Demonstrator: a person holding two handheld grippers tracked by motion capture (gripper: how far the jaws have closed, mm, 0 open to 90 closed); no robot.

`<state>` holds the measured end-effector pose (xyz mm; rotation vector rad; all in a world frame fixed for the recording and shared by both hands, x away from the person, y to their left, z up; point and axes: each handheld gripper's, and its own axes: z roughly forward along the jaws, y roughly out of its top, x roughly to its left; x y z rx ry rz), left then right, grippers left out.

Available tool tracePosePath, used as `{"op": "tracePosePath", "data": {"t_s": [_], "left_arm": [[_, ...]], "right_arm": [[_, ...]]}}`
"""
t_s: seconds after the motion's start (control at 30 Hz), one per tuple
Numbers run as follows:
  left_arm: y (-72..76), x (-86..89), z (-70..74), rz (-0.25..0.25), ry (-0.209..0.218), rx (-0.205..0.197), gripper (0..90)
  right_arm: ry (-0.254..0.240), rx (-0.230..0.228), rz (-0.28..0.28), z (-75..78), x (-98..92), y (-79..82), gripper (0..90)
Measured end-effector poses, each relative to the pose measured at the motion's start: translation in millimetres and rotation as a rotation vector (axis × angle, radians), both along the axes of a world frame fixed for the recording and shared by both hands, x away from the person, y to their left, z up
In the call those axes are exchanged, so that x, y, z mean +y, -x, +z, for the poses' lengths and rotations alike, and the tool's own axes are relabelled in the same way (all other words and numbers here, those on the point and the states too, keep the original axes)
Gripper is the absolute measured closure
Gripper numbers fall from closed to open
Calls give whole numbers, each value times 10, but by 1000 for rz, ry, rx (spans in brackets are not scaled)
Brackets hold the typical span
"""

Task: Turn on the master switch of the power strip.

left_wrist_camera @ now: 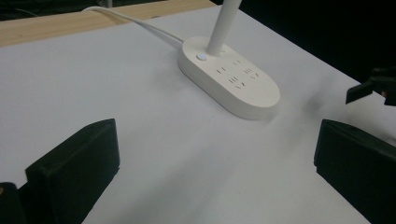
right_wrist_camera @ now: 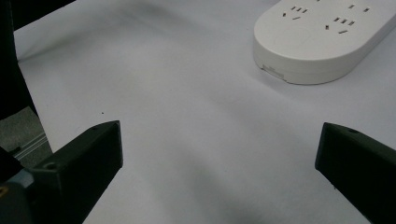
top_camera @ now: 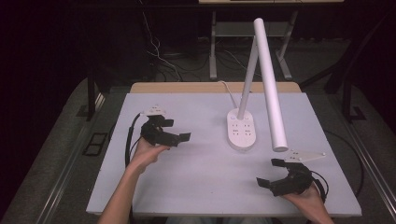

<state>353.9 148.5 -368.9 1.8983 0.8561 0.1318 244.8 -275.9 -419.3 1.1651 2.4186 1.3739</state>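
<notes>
A white desk lamp stands on the white table point(top_camera: 196, 168). Its oval base point(top_camera: 242, 130) carries socket holes, a slanted stem point(top_camera: 247, 79) rises from it, and a long tube head point(top_camera: 271, 84) hangs down to the right. My left gripper point(top_camera: 180, 129) is held open at the table's left, its jaws pointing at the base point(left_wrist_camera: 231, 79), which has a small button point(left_wrist_camera: 201, 57). My right gripper point(top_camera: 272, 171) is open at the front right, empty, with the base point(right_wrist_camera: 322, 39) ahead of it. The right gripper's jaw tip point(left_wrist_camera: 369, 88) shows in the left gripper view.
A white cord point(top_camera: 229, 91) runs from the lamp base to the table's back edge, where a wooden strip point(top_camera: 210, 87) lies. Beyond the table the floor is dark, with cables point(top_camera: 159, 56) and a metal table frame point(top_camera: 215, 46).
</notes>
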Motion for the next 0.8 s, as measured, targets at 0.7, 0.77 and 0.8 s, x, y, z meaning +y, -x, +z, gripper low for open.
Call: {"op": "tracePosePath", "data": {"t_s": [0.7,0.77,0.8], "left_arm": [[732,164,-435,-3,-34,-11,0],[772,182,-469,-5,-29,-15,0],[786,189,-482,-2,-21,-16,0]], "right_arm": [[-10,4,-8,8,-19,20,3],[-8,0,-5,5,-18,22,3],[-6,1,-7,4,-17,23,4]]}}
